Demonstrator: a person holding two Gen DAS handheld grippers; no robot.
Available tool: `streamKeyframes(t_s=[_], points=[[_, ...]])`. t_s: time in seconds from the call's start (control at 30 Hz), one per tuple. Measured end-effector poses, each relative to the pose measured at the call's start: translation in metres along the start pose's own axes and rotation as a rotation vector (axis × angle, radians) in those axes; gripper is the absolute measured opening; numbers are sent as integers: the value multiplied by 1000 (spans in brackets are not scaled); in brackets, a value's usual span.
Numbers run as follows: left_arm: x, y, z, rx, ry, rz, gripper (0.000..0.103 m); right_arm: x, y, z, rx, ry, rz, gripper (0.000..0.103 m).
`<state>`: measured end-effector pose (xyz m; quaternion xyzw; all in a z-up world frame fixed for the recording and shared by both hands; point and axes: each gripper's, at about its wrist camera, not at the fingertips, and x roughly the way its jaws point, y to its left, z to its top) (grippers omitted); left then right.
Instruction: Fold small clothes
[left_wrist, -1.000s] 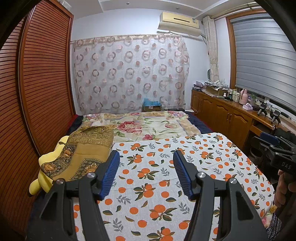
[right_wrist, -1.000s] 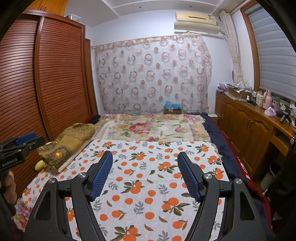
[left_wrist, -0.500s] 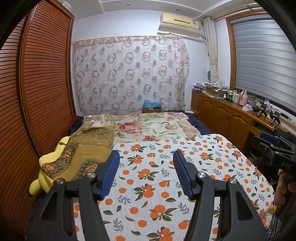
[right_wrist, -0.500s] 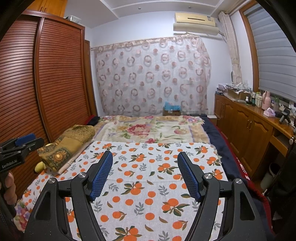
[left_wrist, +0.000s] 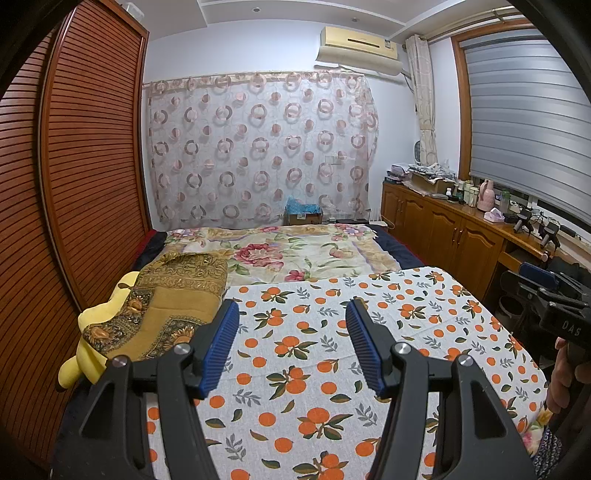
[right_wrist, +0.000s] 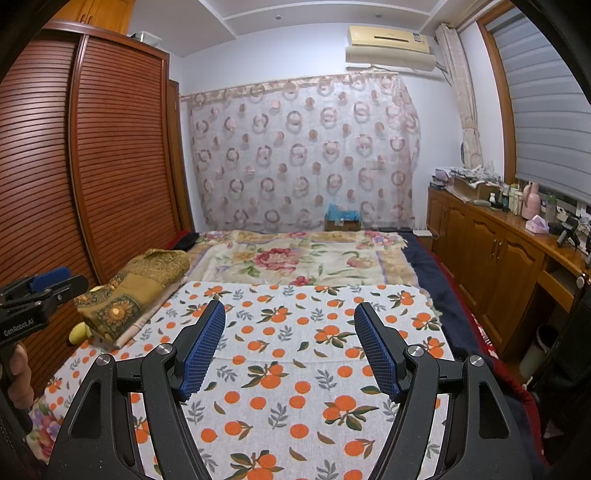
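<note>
A white cloth printed with oranges (left_wrist: 332, 350) lies spread flat on the bed; it also shows in the right wrist view (right_wrist: 295, 354). No small garment is in view. My left gripper (left_wrist: 291, 314) is open and empty, held above the cloth. My right gripper (right_wrist: 290, 314) is open and empty, also above the cloth. The right gripper shows at the right edge of the left wrist view (left_wrist: 554, 306), and the left gripper at the left edge of the right wrist view (right_wrist: 33, 299).
A folded gold patterned blanket (left_wrist: 166, 299) on a yellow pillow (left_wrist: 92, 354) lies at the bed's left edge. A floral blanket (left_wrist: 288, 254) covers the far bed. A slatted wooden wardrobe (left_wrist: 81, 184) stands left, wooden cabinets (left_wrist: 454, 240) right.
Both views have tilted up very slightly; the grippers stay open and nothing on the bed has moved.
</note>
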<state>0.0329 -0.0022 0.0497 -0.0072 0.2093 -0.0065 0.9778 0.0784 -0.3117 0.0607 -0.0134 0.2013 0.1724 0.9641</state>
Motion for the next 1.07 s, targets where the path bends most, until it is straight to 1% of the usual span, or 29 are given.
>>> streamKeyframes(t_s=[1.07], points=[[-2,-2,0,0,-3,0,60,1,-1,-2,1,-2,2,74]])
